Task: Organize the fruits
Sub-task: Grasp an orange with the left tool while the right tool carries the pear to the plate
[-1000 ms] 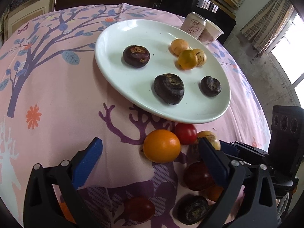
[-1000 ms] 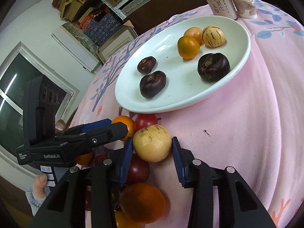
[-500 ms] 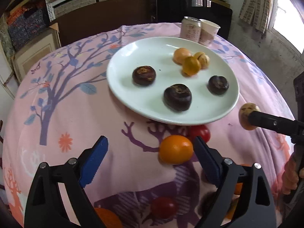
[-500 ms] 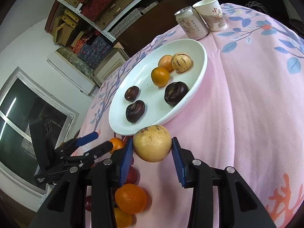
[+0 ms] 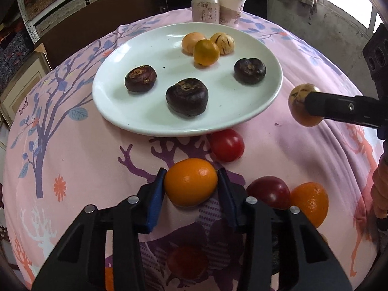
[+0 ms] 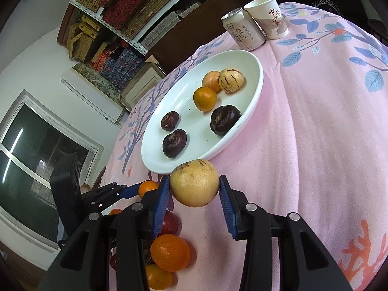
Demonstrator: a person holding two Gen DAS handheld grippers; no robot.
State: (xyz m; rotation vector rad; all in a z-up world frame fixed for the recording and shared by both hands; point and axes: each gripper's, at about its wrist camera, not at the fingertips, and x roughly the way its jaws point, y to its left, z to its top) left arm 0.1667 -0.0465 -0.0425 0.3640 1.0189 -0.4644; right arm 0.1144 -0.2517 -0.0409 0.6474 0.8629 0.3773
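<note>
A white plate [image 5: 150, 118] [image 6: 252, 101] holds three dark purple fruits, an orange and two pale yellow fruits. My left gripper [image 5: 191, 186] is shut on an orange [image 5: 191, 181] low over the cloth, just in front of the plate. My right gripper [image 6: 194, 191] is shut on a yellow striped melon [image 6: 194, 182] and holds it in the air by the plate's near rim; the melon also shows in the left wrist view [image 5: 299, 98]. Loose fruits lie on the cloth: a red tomato [image 5: 227, 145], a dark red fruit [image 5: 269, 191] and an orange [image 5: 310, 200].
A drink can [image 5: 205, 8] [image 6: 242, 32] and a paper cup [image 5: 230, 9] [image 6: 269, 17] stand behind the plate. The pink patterned cloth [image 5: 72, 160] covers a round table. Shelves with boxes [image 6: 126, 4] stand behind.
My left gripper has closed on the orange in front of the plate. My right gripper has lifted the yellow melon off the fruit pile and carried it toward the plate's rim.
</note>
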